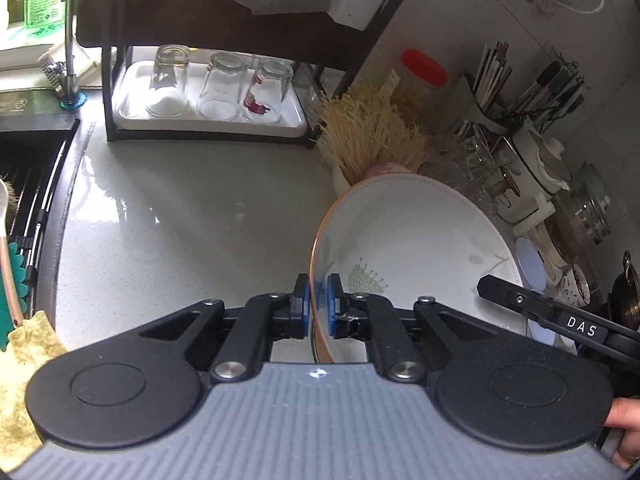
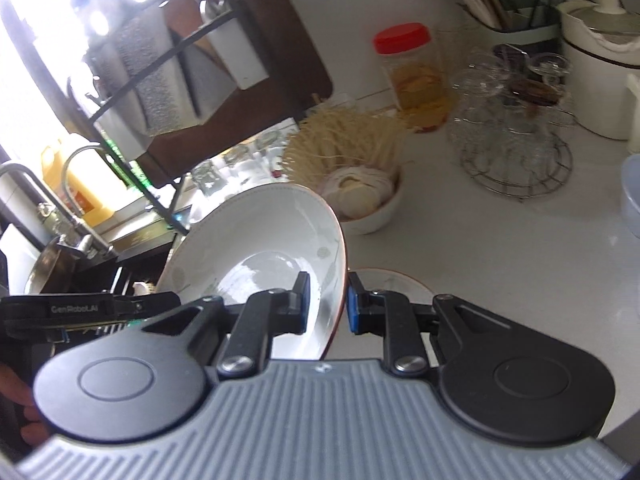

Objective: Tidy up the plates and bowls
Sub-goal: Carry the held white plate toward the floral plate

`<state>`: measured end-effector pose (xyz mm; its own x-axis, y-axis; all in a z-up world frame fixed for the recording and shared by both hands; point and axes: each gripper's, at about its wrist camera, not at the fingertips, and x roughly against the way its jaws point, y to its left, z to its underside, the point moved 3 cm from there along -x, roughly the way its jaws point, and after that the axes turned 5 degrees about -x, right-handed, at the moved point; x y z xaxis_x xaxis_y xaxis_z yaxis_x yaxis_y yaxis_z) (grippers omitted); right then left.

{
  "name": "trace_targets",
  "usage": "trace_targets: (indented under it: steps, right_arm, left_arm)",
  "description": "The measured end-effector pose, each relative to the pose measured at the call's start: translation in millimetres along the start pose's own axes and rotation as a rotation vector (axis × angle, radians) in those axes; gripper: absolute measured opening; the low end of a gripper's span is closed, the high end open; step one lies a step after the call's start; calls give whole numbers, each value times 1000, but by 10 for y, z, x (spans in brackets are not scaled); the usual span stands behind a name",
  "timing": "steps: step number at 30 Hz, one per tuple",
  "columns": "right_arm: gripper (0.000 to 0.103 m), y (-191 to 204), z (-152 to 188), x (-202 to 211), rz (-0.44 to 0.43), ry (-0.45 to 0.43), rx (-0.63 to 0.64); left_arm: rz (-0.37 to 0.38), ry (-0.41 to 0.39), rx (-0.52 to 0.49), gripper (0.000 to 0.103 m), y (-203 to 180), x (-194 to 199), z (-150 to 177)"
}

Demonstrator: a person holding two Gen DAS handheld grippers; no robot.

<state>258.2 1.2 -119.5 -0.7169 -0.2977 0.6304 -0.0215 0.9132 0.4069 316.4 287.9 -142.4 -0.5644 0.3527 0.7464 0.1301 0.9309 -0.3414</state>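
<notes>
Here, a glossy white ceramic plate, round, thinly rimmed in orange-brown and printed with a faint green plant motif, is held tilted above the pale speckled tabletop. Its rim is clamped by the left gripper on one side and by the right gripper on the opposite side.
</notes>
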Motion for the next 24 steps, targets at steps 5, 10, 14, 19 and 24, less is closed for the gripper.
trace_targets:
  steps: [5,10,14,19,24]
  right_arm:
    - [22,-205,86,-45,40,20,-48]
    - [22,-368,266,-185,91,78,-75]
    - [22,-457,359,-247,115,102,-91]
    - [22,-505,385,-318,147,115,-93]
    - [22,-515,377,-350,164,111,-74]
  left_arm:
    - [20,69,-5,10,-72,-301,4]
    - [7,144,-31,10,-94,-587,70]
    - [9,189,-43,10,-99,-728,113]
    - [4,218,-64,10,-133,-855,125]
    - [3,234,-69,10,-166,-918,94]
